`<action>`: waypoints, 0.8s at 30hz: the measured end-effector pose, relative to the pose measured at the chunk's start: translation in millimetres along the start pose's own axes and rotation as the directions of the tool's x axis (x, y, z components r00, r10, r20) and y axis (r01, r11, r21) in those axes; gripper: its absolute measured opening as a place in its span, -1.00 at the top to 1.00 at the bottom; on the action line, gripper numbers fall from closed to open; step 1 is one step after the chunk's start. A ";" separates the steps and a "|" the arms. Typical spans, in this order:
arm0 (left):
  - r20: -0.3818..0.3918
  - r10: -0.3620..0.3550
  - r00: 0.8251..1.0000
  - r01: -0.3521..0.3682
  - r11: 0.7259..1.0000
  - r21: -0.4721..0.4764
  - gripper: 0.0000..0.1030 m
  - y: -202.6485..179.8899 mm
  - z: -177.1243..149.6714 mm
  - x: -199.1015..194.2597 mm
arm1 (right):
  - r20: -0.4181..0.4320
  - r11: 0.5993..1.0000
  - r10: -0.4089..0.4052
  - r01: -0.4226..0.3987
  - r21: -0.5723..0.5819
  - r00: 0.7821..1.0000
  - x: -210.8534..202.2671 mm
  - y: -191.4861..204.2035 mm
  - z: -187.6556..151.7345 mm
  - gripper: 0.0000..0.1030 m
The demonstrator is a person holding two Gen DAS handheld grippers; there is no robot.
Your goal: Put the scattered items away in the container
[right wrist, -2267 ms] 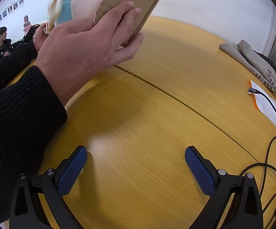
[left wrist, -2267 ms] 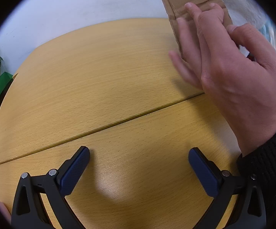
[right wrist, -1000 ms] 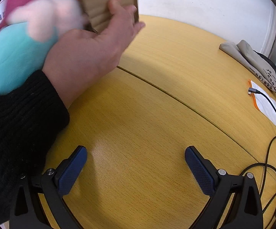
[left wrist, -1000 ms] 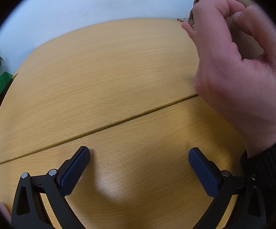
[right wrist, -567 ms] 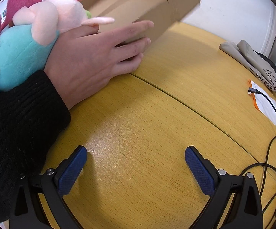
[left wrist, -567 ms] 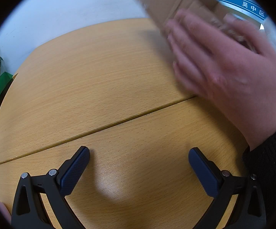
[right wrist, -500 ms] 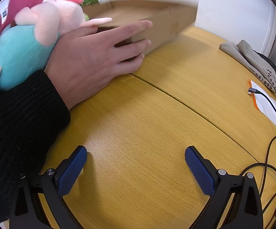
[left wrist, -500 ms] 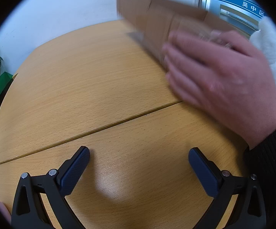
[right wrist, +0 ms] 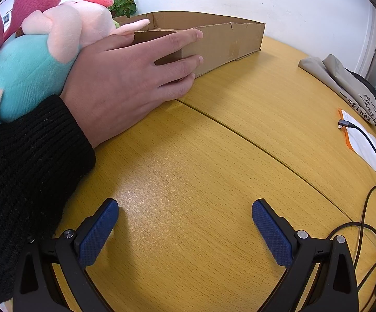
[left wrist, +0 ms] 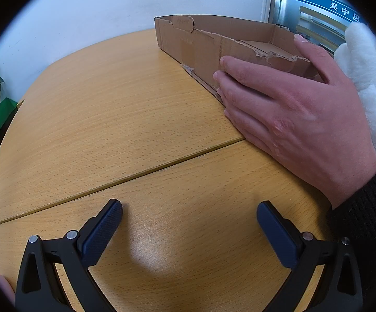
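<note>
Below, both the left gripper [left wrist: 189, 225] and right gripper [right wrist: 185, 221] gape wide, holding nothing. A hand [right wrist: 125, 78] grips the shallow cardboard box [right wrist: 213, 39]; its contents are hidden.

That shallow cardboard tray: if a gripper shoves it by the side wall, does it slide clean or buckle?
The cardboard tray probably slides easily: it looks empty, so light, and sits flat on the smooth wooden table. Its low walls are thin, with a torn rim, so a hard push there may flex it. A hand rests against its near wall, which would likely steady it.
</note>
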State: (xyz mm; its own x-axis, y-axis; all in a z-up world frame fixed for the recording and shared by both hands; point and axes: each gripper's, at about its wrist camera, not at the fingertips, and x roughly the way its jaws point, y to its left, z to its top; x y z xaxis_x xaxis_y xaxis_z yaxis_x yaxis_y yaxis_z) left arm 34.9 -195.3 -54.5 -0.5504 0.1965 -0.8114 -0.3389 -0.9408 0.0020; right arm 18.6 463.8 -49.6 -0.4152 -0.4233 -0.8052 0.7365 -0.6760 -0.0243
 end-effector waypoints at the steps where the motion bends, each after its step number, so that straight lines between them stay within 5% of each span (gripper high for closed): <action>1: 0.000 0.000 1.000 0.000 1.000 0.000 -1.00 0.4 0.2 0.4 | 0.000 1.000 0.000 0.000 0.000 1.000 0.1 -0.1 -0.1 -1.00; 24: 0.000 0.000 1.000 0.000 1.000 0.001 -1.00 3.7 0.8 1.2 | 0.000 1.000 0.000 0.000 0.000 1.000 0.3 -0.3 0.0 -1.00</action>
State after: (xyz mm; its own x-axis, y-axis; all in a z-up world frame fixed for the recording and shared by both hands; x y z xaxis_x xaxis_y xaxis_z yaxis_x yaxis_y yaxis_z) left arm 32.4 -198.3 -55.1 -0.5504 0.1970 -0.8113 -0.3397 -0.9405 0.0020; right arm 18.2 463.9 -49.8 -0.4154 -0.4233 -0.8052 0.7362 -0.6763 -0.0242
